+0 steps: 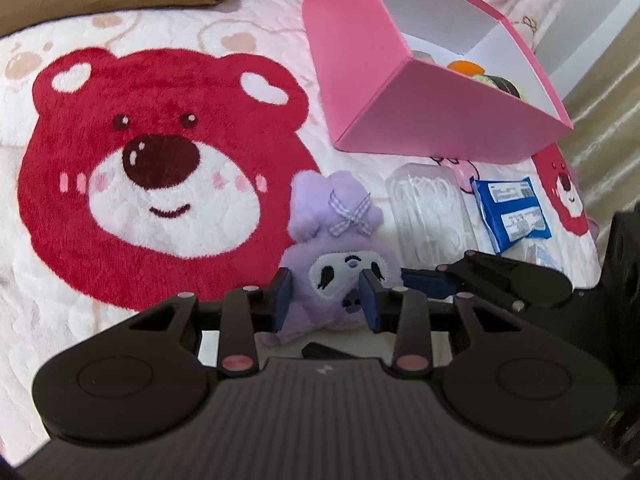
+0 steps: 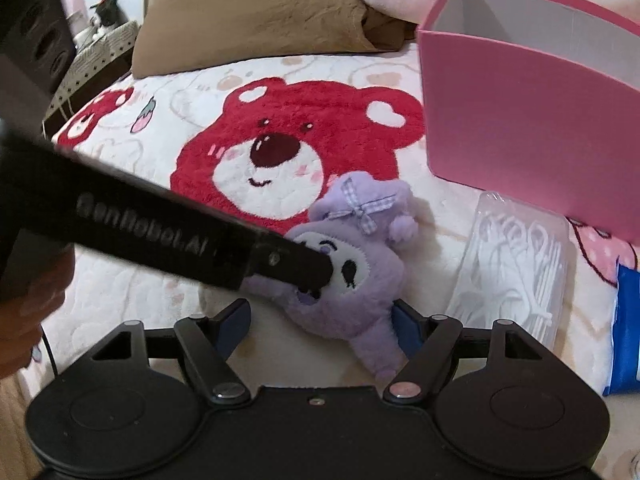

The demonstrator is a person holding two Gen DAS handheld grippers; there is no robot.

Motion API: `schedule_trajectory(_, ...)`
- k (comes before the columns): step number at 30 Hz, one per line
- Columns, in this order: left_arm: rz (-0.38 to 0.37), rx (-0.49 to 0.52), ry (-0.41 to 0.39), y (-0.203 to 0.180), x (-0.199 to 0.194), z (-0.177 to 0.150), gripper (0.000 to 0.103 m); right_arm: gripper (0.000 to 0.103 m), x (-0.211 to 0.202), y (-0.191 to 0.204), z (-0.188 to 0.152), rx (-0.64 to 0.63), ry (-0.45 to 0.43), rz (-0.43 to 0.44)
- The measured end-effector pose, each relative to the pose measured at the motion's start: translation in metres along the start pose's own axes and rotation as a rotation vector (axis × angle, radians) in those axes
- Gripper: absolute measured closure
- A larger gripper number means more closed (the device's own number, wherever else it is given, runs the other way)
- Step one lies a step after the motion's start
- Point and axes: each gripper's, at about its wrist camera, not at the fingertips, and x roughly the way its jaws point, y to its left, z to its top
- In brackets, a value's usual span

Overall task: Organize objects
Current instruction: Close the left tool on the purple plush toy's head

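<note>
Bed blanket (image 1: 120,60) carried everything; the pink box (image 1: 448,116) sat open behind for sorting. Purple plush (image 1: 340,248) lay on the blanket before it. My left claw (image 1: 327,300) pinched its face tight; my right claw (image 2: 320,330) straddled its body, pads not pressing.

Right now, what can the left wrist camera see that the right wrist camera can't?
Only the left wrist view looks into the pink box, with an orange thing inside. Only the right wrist view shows a grey-and-white cat far back. Both show the purple plush toy in the left hand-held gripper, the red bear blanket and the clear floss pick box.
</note>
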Motion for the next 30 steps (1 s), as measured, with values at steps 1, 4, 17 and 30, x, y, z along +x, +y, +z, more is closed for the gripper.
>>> schedule_trajectory(1,-0.001,-0.007,-0.001,0.000,0.000,0.000,0.068,0.025,0.000,-0.002,0.000,0.021,-0.005,0.006)
schedule_trajectory(4,-0.022,-0.012,-0.006,-0.002,-0.005,-0.001,0.068,0.028,-0.001,0.000,-0.002,0.016,-0.010,-0.001)
schedule_trajectory(17,-0.100,0.057,0.047,-0.053,-0.021,-0.010,0.068,0.039,-0.052,-0.031,-0.025,0.048,0.004,0.037)
schedule_trajectory(30,-0.199,0.118,0.051,-0.118,-0.057,-0.018,0.070,0.047,-0.100,-0.018,-0.032,-0.041,-0.025,0.078)
